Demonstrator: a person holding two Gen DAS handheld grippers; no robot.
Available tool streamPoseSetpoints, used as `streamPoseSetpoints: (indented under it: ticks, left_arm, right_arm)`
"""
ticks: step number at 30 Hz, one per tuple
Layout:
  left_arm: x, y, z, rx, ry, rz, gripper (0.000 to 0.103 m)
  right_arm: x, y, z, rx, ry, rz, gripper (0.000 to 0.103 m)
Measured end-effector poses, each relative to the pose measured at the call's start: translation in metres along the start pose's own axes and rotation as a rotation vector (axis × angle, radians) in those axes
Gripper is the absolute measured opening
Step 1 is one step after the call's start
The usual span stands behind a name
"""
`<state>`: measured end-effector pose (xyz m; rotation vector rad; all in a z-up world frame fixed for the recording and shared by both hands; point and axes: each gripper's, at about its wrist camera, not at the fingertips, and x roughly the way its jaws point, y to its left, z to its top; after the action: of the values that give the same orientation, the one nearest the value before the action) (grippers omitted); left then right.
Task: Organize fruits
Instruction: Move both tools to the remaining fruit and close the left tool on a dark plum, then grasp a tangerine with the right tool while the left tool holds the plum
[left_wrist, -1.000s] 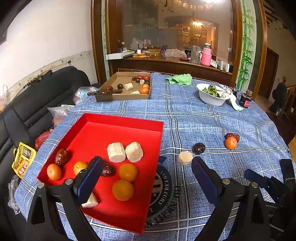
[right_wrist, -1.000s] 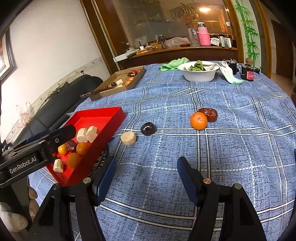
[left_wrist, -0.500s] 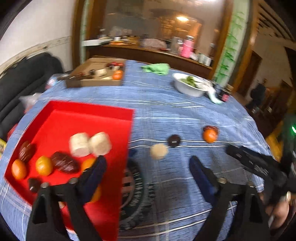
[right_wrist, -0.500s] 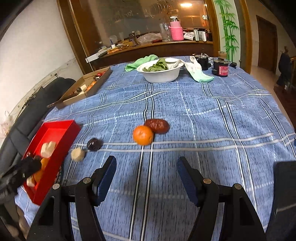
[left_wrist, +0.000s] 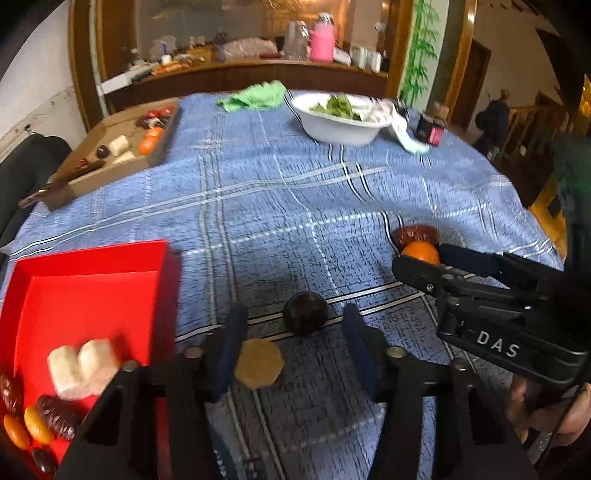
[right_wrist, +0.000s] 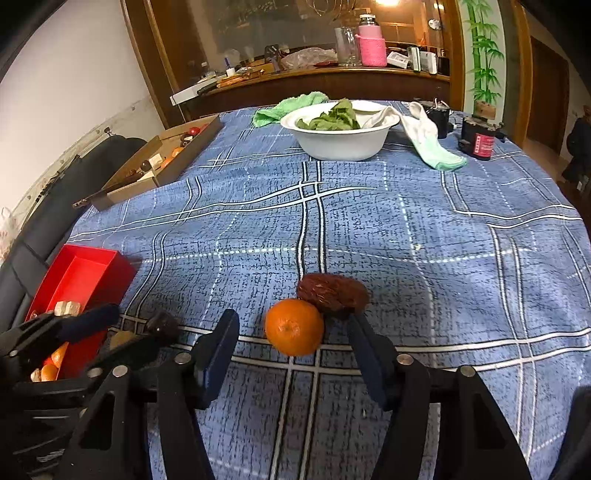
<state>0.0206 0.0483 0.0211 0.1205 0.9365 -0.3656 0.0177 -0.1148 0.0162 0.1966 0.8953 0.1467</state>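
My left gripper (left_wrist: 295, 347) hangs low over the blue cloth, its jaws closing. A beige hexagonal piece (left_wrist: 258, 369) lies between the fingers, against the left one; the right finger is clear of it. A dark round fruit (left_wrist: 306, 313) sits just past the fingertips. My right gripper (right_wrist: 295, 349) is closing around an orange (right_wrist: 294, 326), with gaps on both sides. A wrinkled red date (right_wrist: 332, 293) touches the orange from behind. The red tray (left_wrist: 92, 258) at left holds oranges, dates and pale chunks.
A white bowl of greens (right_wrist: 340, 136) stands at the far side, with a green cloth (right_wrist: 291, 105), a white-green rag (right_wrist: 428, 144) and a dark jar (right_wrist: 478, 140). A cardboard box of fruit (left_wrist: 110, 155) lies far left. A black sofa (right_wrist: 55, 206) borders the table's left edge.
My left gripper swung right from over the red tray to the beige piece and narrowed. My right gripper moved right and closer to the orange and date, its jaws narrower too.
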Motion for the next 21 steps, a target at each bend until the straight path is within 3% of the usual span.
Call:
streamPoseSetpoints:
  ticks: [6, 8, 9, 21]
  left_arm:
    - [0.013, -0.006, 0.004, 0.026, 0.02, 0.002, 0.041]
    - [0.013, -0.007, 0.004, 0.029, 0.01, 0.002, 0.024]
    - [0.012, -0.007, 0.004, 0.025, 0.009, 0.001, 0.024]
    - [-0.041, 0.01, -0.019, -0.094, -0.074, -0.037, 0.024]
  right_arm:
    - [0.005, -0.004, -0.001, 0.012, 0.012, 0.021, 0.055]
    - [0.005, -0.003, -0.002, 0.008, 0.009, 0.019, 0.043]
    - [0.006, -0.003, -0.002, 0.005, 0.011, 0.02, 0.035]
    - [-0.006, 0.002, -0.009, -0.007, -0.032, 0.035, 0.034]
